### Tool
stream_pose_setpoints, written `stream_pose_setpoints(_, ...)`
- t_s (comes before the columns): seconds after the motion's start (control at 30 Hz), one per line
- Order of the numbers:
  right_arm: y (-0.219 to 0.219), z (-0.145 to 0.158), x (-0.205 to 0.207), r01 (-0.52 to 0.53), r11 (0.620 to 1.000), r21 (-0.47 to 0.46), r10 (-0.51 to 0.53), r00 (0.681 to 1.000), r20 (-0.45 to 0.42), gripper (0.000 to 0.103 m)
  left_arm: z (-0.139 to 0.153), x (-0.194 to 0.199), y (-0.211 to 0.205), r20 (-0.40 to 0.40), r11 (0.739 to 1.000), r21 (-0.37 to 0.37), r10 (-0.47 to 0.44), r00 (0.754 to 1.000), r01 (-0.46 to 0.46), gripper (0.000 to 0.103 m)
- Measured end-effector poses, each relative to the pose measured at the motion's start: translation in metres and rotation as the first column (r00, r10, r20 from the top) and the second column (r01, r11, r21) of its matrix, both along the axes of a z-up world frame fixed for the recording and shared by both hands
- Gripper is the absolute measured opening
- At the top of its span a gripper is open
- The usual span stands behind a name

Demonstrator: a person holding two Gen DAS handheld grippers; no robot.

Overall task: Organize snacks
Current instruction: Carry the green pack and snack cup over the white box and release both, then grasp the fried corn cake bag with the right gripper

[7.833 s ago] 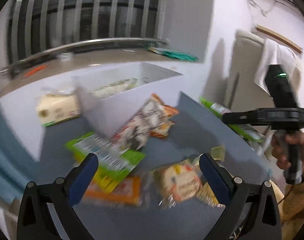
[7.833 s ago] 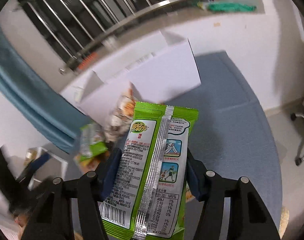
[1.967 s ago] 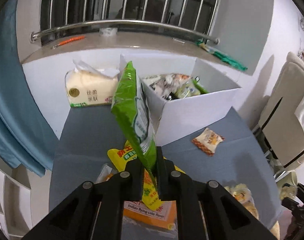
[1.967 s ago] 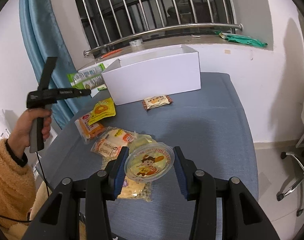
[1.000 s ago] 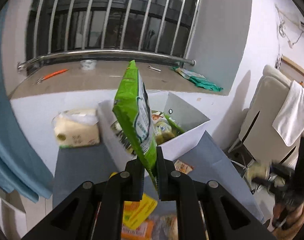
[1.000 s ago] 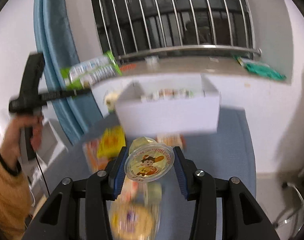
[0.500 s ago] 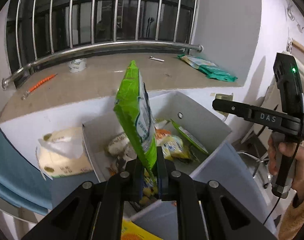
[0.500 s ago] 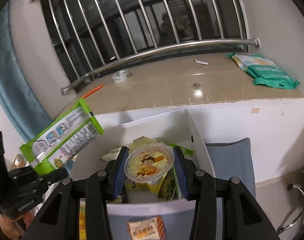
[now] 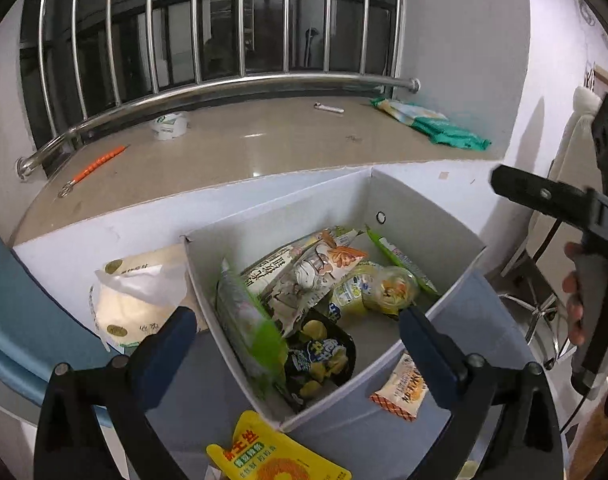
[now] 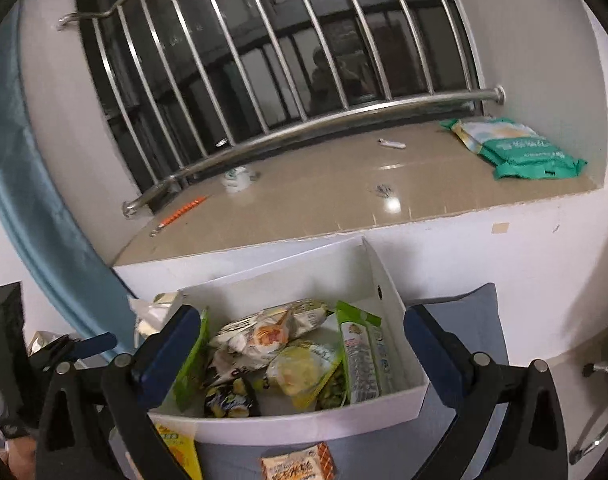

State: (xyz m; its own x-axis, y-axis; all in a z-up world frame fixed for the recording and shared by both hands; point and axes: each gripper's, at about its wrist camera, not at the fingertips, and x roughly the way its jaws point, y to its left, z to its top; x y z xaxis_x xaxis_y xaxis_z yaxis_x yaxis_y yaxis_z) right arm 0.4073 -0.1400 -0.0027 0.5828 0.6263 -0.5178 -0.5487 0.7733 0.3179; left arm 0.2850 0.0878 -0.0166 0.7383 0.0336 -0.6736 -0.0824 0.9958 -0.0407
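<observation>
A white box [image 9: 427, 220] [image 10: 296, 426] holds several snack packs. My left gripper [image 9: 296, 332] is open and empty above it. A green pack [image 9: 248, 328] stands against the box's left wall, blurred; it also shows in the right wrist view [image 10: 190, 364]. My right gripper [image 10: 300, 350] is open and empty above the box. A round jelly cup [image 10: 294, 370] lies among the packs; it shows in the left wrist view [image 9: 387, 288] too. A small orange-checked pack [image 9: 403, 386] [image 10: 298, 466] and a yellow pack [image 9: 264, 456] lie outside, in front of the box.
A grey table [image 9: 192, 392] carries the box. A tissue pack [image 9: 132, 300] sits left of it. A window sill [image 9: 244, 140] with a steel rail [image 10: 323, 120] and teal wipes [image 10: 519, 148] is behind. A blue curtain [image 10: 32, 184] hangs left.
Both grippers have opened. The green pack has dropped from my left gripper into the box, and the jelly cup has dropped from my right gripper into it.
</observation>
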Motion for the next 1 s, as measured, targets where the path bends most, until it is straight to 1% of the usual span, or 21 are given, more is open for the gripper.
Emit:
stream_pose_setpoints(0.07, -0.006, 0.007, -0.017, -0.017, 1.000, 0.013, 0.017, 1.000, 0.026, 0.103, 0.006, -0.014, -0.001, 0.020, 1.000, -0.012, -0.009, 1.000, 0.009, 0.103)
stream_pose_setpoints(0.17, -0.019, 0.013, -0.046, -0.060, 0.997, 0.051, 0.057, 0.997, 0.050, 0.103, 0.016, -0.042, -0.004, 0.068, 1.000, -0.008, -0.026, 0.997, 0.026, 0.103)
stream_pose_setpoints(0.27, -0.035, 0.015, -0.085, -0.094, 0.994, 0.064, 0.089, 0.993, 0.082, 0.103, 0.025, -0.080, -0.008, 0.125, 0.999, -0.001, -0.037, 0.992, 0.037, 0.103)
stream_pose_setpoints(0.3, -0.040, 0.014, -0.093, -0.100, 0.993, 0.066, 0.094, 0.992, 0.086, 0.103, 0.027, -0.092, -0.008, 0.140, 0.999, -0.001, -0.037, 0.989, 0.038, 0.103)
stream_pose_setpoints(0.4, -0.059, 0.003, -0.133, -0.118, 0.990, 0.083, 0.112, 0.990, 0.080, 0.103, 0.028, -0.134, -0.010, 0.179, 0.998, -0.023, -0.052, 0.982, 0.057, 0.103)
stream_pose_setpoints(0.5, -0.076, -0.012, -0.168, -0.126, 0.988, 0.094, 0.120, 0.990, 0.071, 0.103, 0.019, -0.175, -0.008, 0.206, 0.997, -0.055, -0.040, 0.978, 0.053, 0.103)
stream_pose_setpoints(0.6, -0.093, -0.036, -0.196, -0.099, 0.987, 0.123, 0.096, 0.995, 0.036, 0.103, 0.001, -0.201, -0.009, 0.190, 0.997, -0.066, -0.027, 0.981, 0.040, 0.103)
stream_pose_setpoints(0.67, -0.099, -0.055, -0.211, -0.086, 0.989, 0.120, 0.086, 0.996, 0.009, 0.103, -0.011, -0.210, -0.010, 0.173, 0.997, -0.074, -0.006, 0.985, 0.019, 0.103)
stream_pose_setpoints(0.73, -0.099, -0.071, -0.221, -0.070, 0.994, 0.084, 0.071, 0.997, -0.008, 0.103, -0.026, -0.217, -0.011, 0.145, 0.995, -0.093, -0.005, 0.989, 0.018, 0.103)
stream_pose_setpoints(0.83, -0.092, -0.085, -0.228, -0.073, 0.997, 0.027, 0.073, 0.997, -0.010, 0.103, -0.043, -0.226, -0.013, 0.118, 0.993, -0.117, 0.014, 0.993, 0.000, 0.103)
stream_pose_setpoints(0.9, -0.084, -0.089, -0.225, -0.083, 0.997, -0.002, 0.083, 0.996, -0.015, 0.103, -0.052, -0.229, -0.014, 0.103, 0.991, -0.132, 0.017, 0.995, -0.003, 0.103)
stream_pose_setpoints(1.0, -0.068, -0.094, -0.215, -0.090, 0.992, -0.090, 0.090, 0.996, -0.010, 0.103, -0.065, -0.232, -0.017, 0.080, 0.989, -0.149, 0.014, 0.997, -0.002, 0.103)
